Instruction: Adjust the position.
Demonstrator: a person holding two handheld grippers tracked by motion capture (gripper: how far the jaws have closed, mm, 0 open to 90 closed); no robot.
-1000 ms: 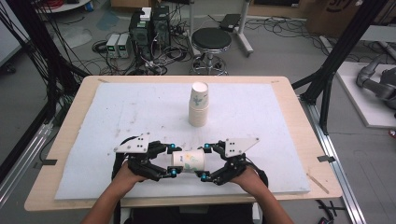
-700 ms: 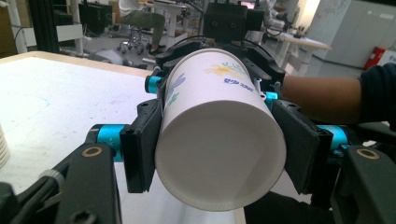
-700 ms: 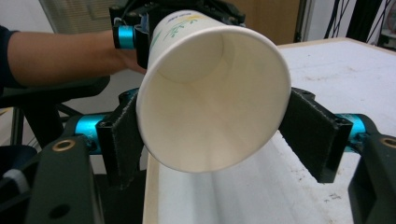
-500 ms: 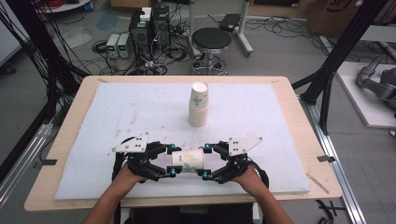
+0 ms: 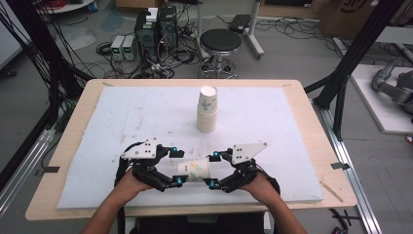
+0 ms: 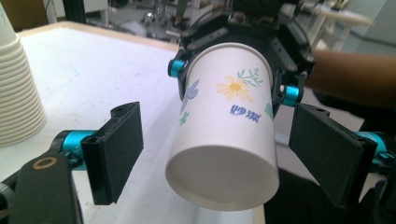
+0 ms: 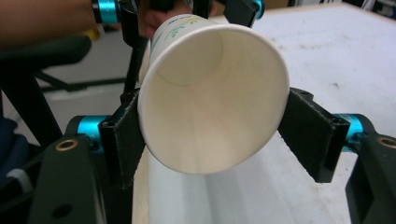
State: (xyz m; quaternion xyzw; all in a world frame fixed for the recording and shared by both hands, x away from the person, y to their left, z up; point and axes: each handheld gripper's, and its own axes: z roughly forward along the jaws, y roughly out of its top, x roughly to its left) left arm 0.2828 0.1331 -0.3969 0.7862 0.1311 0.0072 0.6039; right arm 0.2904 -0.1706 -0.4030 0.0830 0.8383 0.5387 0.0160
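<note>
A flowered paper cup [image 5: 194, 169] lies level in the air between my two grippers, just above the white mat's front edge. My right gripper [image 5: 212, 170] is shut on its rim end; in the right gripper view both pads press the sides of the cup [image 7: 210, 102], whose open mouth faces the camera. My left gripper [image 5: 178, 167] is open: its jaws have just been opening. In the left gripper view the cup's base end [image 6: 224, 135] sits between the pads [image 6: 119, 149] with a gap on each side. A stack of paper cups [image 5: 207, 109] stands upright mid-table.
The white mat [image 5: 122, 122] covers most of the wooden table [image 5: 311, 126]. The cup stack [image 6: 18, 93] stands left of the left gripper's jaws. Behind the table are a black stool [image 5: 220, 41] and electronics boxes [image 5: 156, 29]; black frame posts rise on both sides.
The left gripper's jaws have spread apart and let go of the cup's base end. The right gripper keeps its hold. Neither hand has moved.
</note>
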